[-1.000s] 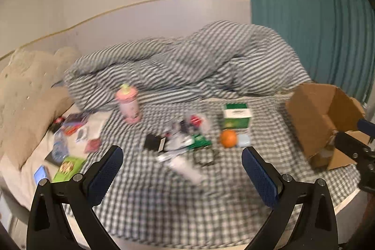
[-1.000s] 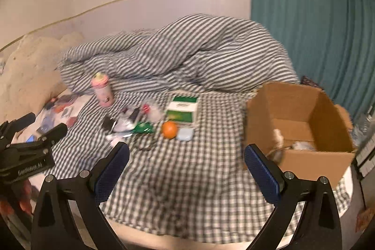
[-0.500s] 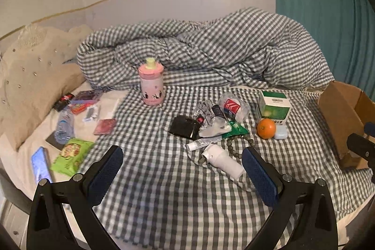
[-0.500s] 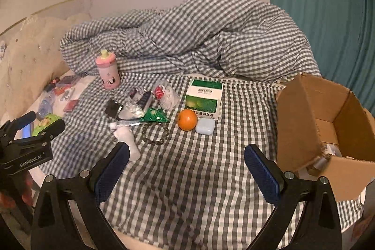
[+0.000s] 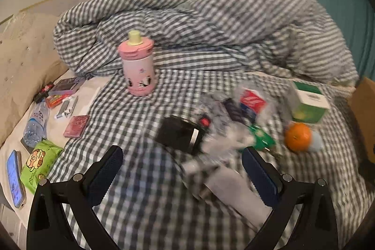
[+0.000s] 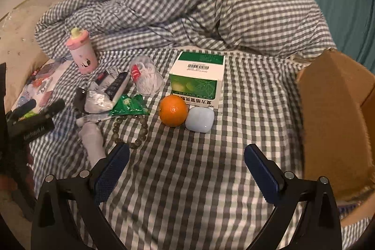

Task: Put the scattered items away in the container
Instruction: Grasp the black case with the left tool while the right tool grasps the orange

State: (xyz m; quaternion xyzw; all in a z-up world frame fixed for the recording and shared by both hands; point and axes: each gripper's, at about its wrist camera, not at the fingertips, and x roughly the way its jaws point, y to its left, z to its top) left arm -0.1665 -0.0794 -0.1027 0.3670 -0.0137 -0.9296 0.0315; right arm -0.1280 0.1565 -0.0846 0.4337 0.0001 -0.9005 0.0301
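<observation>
Several loose items are catalogued on the bed, left to right: pink bottle (image 6: pixel 80 54), bead bracelet (image 6: pixel 131 131), orange (image 6: pixel 173 110), pale blue case (image 6: pixel 200 119), green-and-white box (image 6: pixel 198 79). Cardboard box (image 6: pixel 335 123) is stationed at right, presumably for short carries. Left gripper (image 5: pixel 182 170) and right gripper (image 6: pixel 186 168) are held wide apart, nothing grasped.

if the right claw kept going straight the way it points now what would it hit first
Probably the pale blue case beside the orange, with the green-and-white box behind them. The right claw is open and empty; depth is uncertain.
</observation>
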